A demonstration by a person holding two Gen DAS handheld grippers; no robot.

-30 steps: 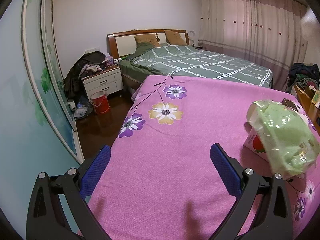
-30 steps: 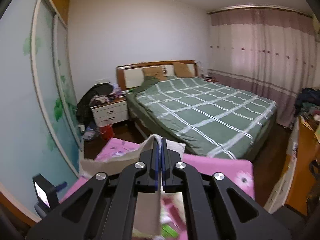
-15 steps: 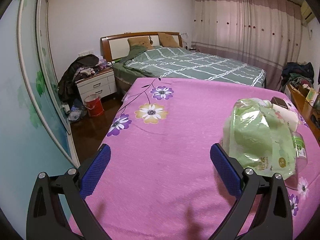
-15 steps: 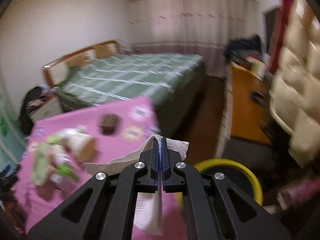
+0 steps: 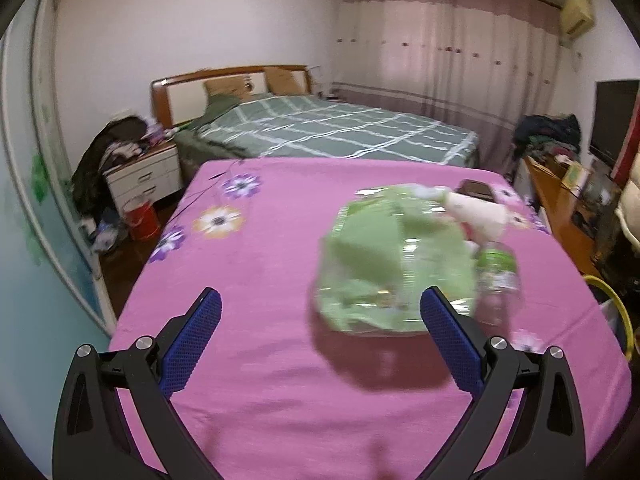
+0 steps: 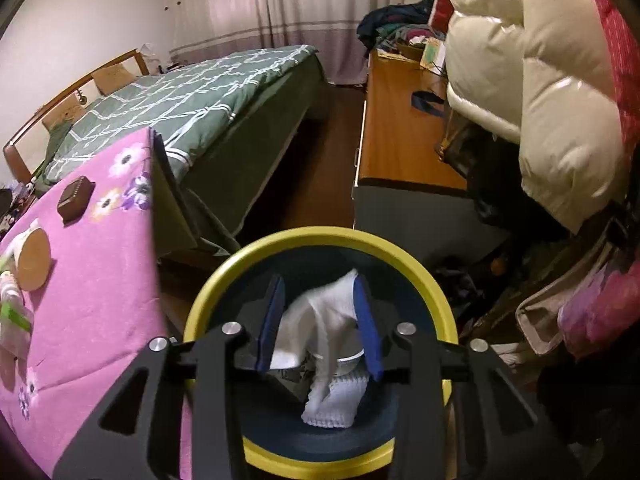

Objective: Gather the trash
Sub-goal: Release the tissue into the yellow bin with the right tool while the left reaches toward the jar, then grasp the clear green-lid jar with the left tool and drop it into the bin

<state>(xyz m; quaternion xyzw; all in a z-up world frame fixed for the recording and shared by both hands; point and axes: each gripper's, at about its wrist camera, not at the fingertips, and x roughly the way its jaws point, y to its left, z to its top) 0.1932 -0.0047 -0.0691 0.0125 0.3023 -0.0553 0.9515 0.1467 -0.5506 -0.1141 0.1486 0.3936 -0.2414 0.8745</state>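
My right gripper [image 6: 319,280] hangs over a dark bin with a yellow rim [image 6: 320,234]. Its jaws are opening, and a white paper tissue [image 6: 320,320] droops loosely between the blue pads into the bin. My left gripper [image 5: 319,294] is open above the pink flowered bedspread [image 5: 260,280] with nothing between its fingers. Just ahead of it and to the right lies a crumpled green plastic bag [image 5: 384,264]. A clear bottle with a green label [image 5: 498,272] and a paper cup [image 5: 476,216] sit beside the bag. The cup [image 6: 34,258] also shows at the left in the right wrist view.
A small brown object [image 6: 75,199] lies near the pink bed's far corner. Beyond is a green checked bed [image 5: 340,132]. A nightstand [image 5: 144,176] and red bucket [image 5: 140,220] stand at the left. A wooden desk [image 6: 400,120] and a cream puffer jacket [image 6: 540,100] crowd the bin's right side.
My right gripper swung from above the bed down over the yellow-rimmed bin and its jaws parted around the tissue. My left gripper moved toward the green bag, which now sits nearer the middle.
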